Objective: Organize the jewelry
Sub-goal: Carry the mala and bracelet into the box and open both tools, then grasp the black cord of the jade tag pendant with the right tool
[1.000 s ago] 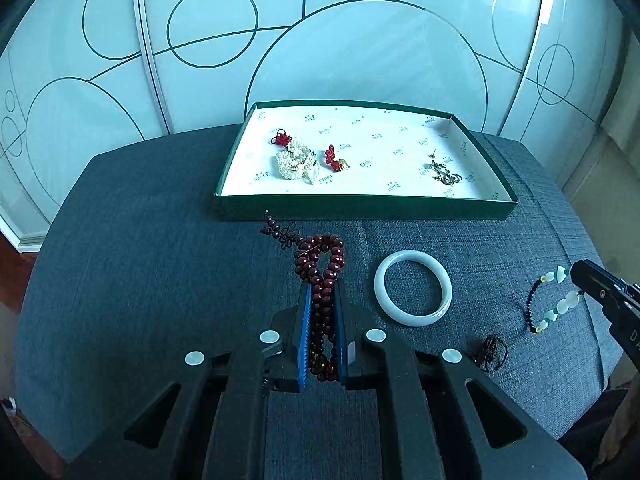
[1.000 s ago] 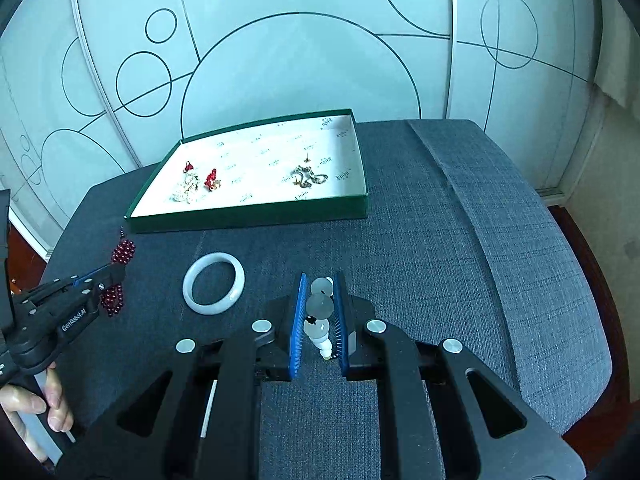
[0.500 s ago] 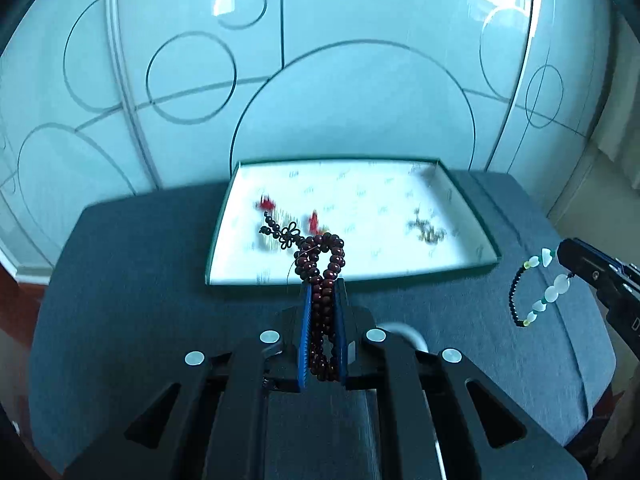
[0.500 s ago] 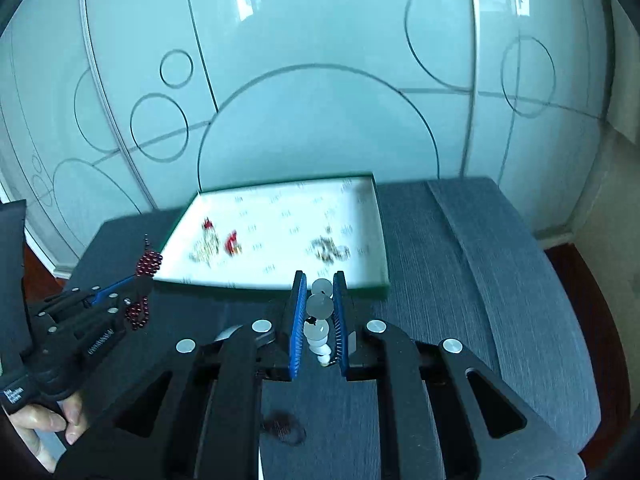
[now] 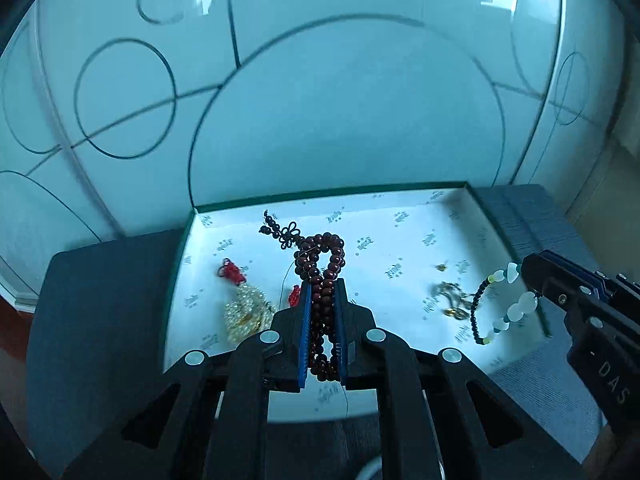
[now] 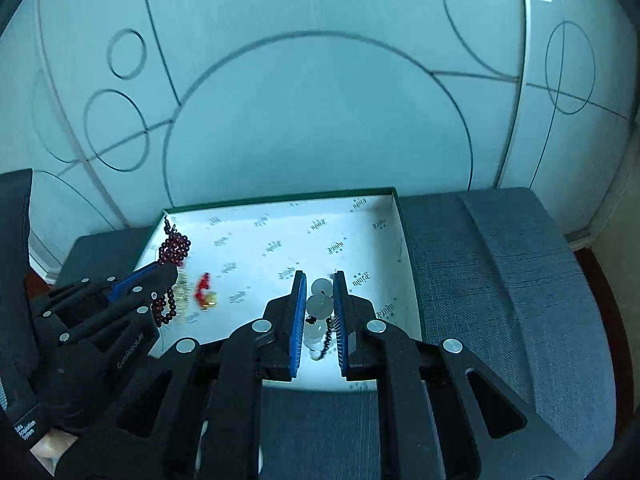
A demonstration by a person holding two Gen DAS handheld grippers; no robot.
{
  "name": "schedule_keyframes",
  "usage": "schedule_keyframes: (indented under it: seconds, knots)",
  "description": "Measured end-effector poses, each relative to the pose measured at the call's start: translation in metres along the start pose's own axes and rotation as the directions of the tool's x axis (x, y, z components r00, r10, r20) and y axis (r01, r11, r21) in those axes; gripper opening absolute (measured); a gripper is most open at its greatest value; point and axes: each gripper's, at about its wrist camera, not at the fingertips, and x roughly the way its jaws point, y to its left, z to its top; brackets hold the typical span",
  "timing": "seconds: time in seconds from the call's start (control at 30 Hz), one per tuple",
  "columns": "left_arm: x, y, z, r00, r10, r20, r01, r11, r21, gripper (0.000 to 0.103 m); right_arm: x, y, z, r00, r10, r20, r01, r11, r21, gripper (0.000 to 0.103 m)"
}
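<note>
L gripper (image 5: 320, 292) is clamped on the dark red bead bracelet (image 5: 320, 264): beads run down betw. the blue fingers (image 5: 305, 328), top loop and knotted tassel sticking out past the tips, all held over the white-lined tray (image 5: 400, 216), left-centre part. In the right wrist view same bracelet (image 6: 174, 246) hangs from the L gripper (image 6: 160, 276) above the tray's left end. On the tray floor under/left of it: cream bead piece w/ red knot (image 5: 244, 308), a small red charm (image 5: 295, 295) just beside the L finger. Further right, a small metal tangle (image 5: 452, 298). R gripper (image 6: 320, 292), fingers closed on the pale-stone bracelet (image 6: 320, 304), discs pinched betw. pads, black bead string dangling; it's over the tray's right part (image 6: 400, 216). Tray sits on grey-blue fabric tabletop (image 6: 500, 280).
</note>
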Motion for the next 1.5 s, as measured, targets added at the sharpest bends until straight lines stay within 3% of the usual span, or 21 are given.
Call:
schedule_keyframes:
  seconds: [0.2, 0.27, 0.33, 0.43, 0.6, 0.9, 1.5]
  knots:
    - [0.057, 0.003, -0.005, 0.996, -0.006, -0.092, 0.004, 1.0, -0.026, 0.014, 0.052, -0.008, -0.005, 0.996, 0.005, -0.091, -0.004, 1.0, 0.019, 0.014]
    - [0.063, 0.003, -0.007, 0.995, -0.007, -0.103, 0.005, 1.0, -0.023, 0.024, 0.056, -0.008, -0.007, 0.996, -0.004, -0.089, 0.005, 1.0, 0.014, 0.015]
    - [0.064, 0.001, -0.009, 0.995, 0.002, -0.097, -0.004, 1.0, -0.015, 0.041, 0.056, -0.008, -0.01, 0.997, -0.01, -0.081, 0.011, 1.0, 0.009, 0.023]
    - [0.061, 0.0, -0.01, 0.996, 0.005, -0.087, -0.007, 1.0, -0.017, 0.05, 0.055, -0.01, -0.009, 0.997, -0.006, -0.078, 0.007, 1.0, 0.011, 0.024]
    - [0.045, -0.001, -0.013, 0.998, -0.001, -0.07, 0.0, 1.0, -0.014, 0.058, 0.043, -0.013, -0.01, 0.998, -0.009, -0.059, 0.01, 1.0, 0.02, 0.024]
    - [-0.001, 0.004, -0.03, 0.998, -0.007, -0.06, 0.004, 0.999, -0.037, 0.063, -0.003, -0.013, -0.028, 1.0, 0.004, -0.031, -0.003, 1.0, 0.019, 0.024]
    - [-0.064, 0.019, -0.13, 0.992, -0.009, -0.126, -0.009, 0.99, -0.142, 0.064, -0.068, -0.011, -0.144, 0.992, 0.01, -0.124, -0.009, 1.0, 0.009, 0.025]
